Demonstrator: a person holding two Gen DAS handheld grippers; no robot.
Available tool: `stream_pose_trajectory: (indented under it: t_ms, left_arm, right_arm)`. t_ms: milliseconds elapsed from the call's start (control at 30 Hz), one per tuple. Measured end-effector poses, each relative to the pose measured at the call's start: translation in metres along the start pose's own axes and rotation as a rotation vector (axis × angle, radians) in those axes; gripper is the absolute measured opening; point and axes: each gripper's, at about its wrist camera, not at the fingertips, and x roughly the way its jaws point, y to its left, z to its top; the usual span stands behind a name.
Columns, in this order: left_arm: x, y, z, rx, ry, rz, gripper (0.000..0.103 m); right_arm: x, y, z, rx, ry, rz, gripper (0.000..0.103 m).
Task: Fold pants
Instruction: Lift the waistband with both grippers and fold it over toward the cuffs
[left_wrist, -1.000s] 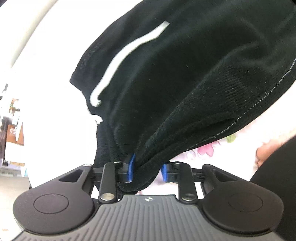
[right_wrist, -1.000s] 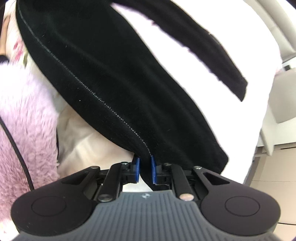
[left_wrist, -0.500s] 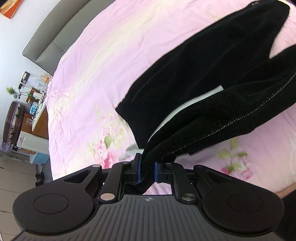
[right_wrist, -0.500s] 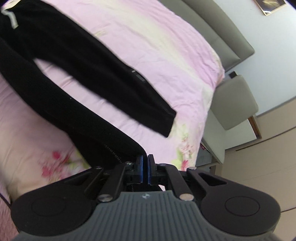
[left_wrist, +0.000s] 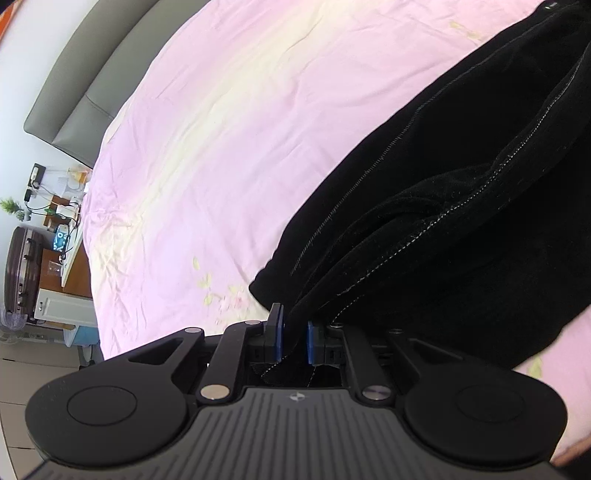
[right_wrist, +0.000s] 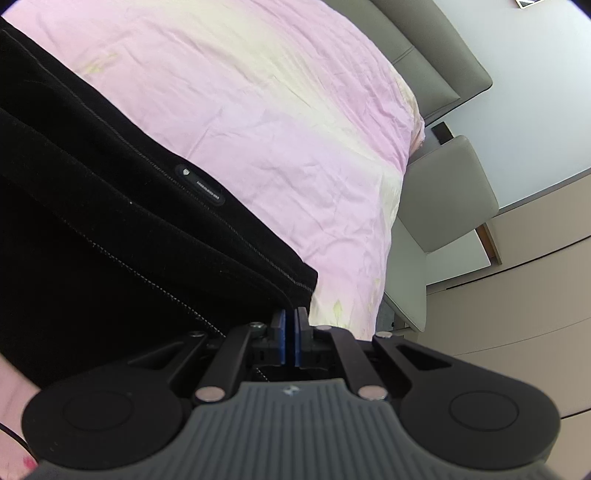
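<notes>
Left wrist view: the left gripper (left_wrist: 293, 338) has its blue pads (left_wrist: 277, 339) drawn narrow, pinching a bunched fold of the black pants (left_wrist: 443, 221) between them. From the pads the cloth rises toward 1 o'clock and fills the right half of the view; white stitched seams run along it. Its lower left edge, a rounded hem, lies on the pink bedsheet (left_wrist: 229, 140) just above the pads. From 9 to 12 o'clock the sheet lies bare and lightly creased, with small flower prints near the hem. The grey headboard (left_wrist: 88, 81) borders the bed at 10 o'clock; a suitcase (left_wrist: 20, 266) and a cluttered desk (left_wrist: 62, 218) stand past the bed's edge at 9 o'clock.

Right wrist view: the right gripper (right_wrist: 291, 339) has its pads pressed together on a thin edge of the same pants (right_wrist: 110, 229), which spread toward 9 and 10 o'clock. A small rubber label (right_wrist: 201, 184) sits along the seam. The leg's squared hem ends just above the pads. The bedsheet (right_wrist: 277, 110) runs clear from 11 to 1 o'clock up to its right edge, where a grey chair (right_wrist: 443, 192) stands just beside the bed at 2 o'clock.
</notes>
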Motion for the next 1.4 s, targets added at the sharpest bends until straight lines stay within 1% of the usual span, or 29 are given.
stream_pose_trajectory:
  t_ms: [100, 233, 400, 500, 567, 633, 700, 767, 867, 933, 1000, 1033, 1133, 1267, 1367, 1400]
  left_arm:
    - [0.036, 0.003, 0.014, -0.019, 0.014, -0.023, 0.014]
    - [0.088, -0.005, 0.028, -0.026, 0.056, -0.049, 0.014]
    - [0.124, -0.015, 0.036, -0.052, 0.090, -0.055, 0.014]
    - [0.122, -0.014, 0.036, -0.080, 0.093, -0.040, 0.014]
    - [0.103, -0.013, 0.032, -0.110, 0.062, -0.005, 0.013]
    - [0.079, -0.010, 0.025, -0.138, 0.010, 0.027, 0.013]
    - [0.053, -0.004, 0.018, -0.178, -0.024, 0.042, 0.013]
    - [0.034, 0.007, 0.016, -0.227, -0.040, 0.050, 0.013]
    - [0.022, 0.022, 0.023, -0.260, -0.047, 0.067, 0.012]
    - [0.027, 0.030, 0.034, -0.276, -0.052, 0.093, 0.012]
    - [0.039, 0.036, 0.050, -0.288, -0.040, 0.097, 0.013]
    - [0.050, 0.035, 0.059, -0.289, -0.029, 0.094, 0.013]
    - [0.081, 0.024, 0.076, -0.246, -0.005, 0.114, 0.013]
    - [0.116, 0.016, 0.082, -0.280, 0.025, 0.098, 0.014]
    - [0.130, 0.014, 0.078, -0.272, 0.030, 0.085, 0.024]
    - [0.129, 0.013, 0.076, -0.254, 0.020, 0.084, 0.031]
  right_arm:
    - [0.035, 0.011, 0.019, -0.021, 0.039, 0.007, 0.000]
    - [0.080, 0.033, 0.031, -0.076, 0.087, 0.015, 0.000]
    - [0.114, 0.050, 0.031, -0.092, 0.112, 0.035, 0.000]
    - [0.123, 0.057, 0.029, -0.107, 0.118, 0.042, 0.000]
    - [0.121, 0.058, 0.027, -0.120, 0.107, 0.036, 0.000]
    - [0.107, 0.051, 0.024, -0.111, 0.084, 0.029, 0.000]
    - [0.087, 0.038, 0.021, -0.091, 0.053, 0.026, 0.000]
    - [0.067, 0.021, 0.023, -0.045, 0.026, 0.031, 0.000]
    - [0.043, -0.003, 0.036, 0.003, -0.018, 0.007, 0.000]
    - [0.041, -0.013, 0.048, 0.030, -0.034, -0.012, 0.000]
    - [0.052, -0.016, 0.059, 0.046, -0.018, -0.002, 0.000]
    - [0.062, -0.012, 0.064, 0.042, 0.004, -0.001, 0.000]
    - [0.099, 0.010, 0.073, -0.005, 0.057, -0.026, 0.000]
    - [0.146, 0.033, 0.081, -0.015, 0.107, -0.032, 0.000]
    - [0.168, 0.043, 0.084, -0.027, 0.132, -0.020, 0.000]
    - [0.172, 0.045, 0.085, -0.021, 0.133, -0.021, 0.000]
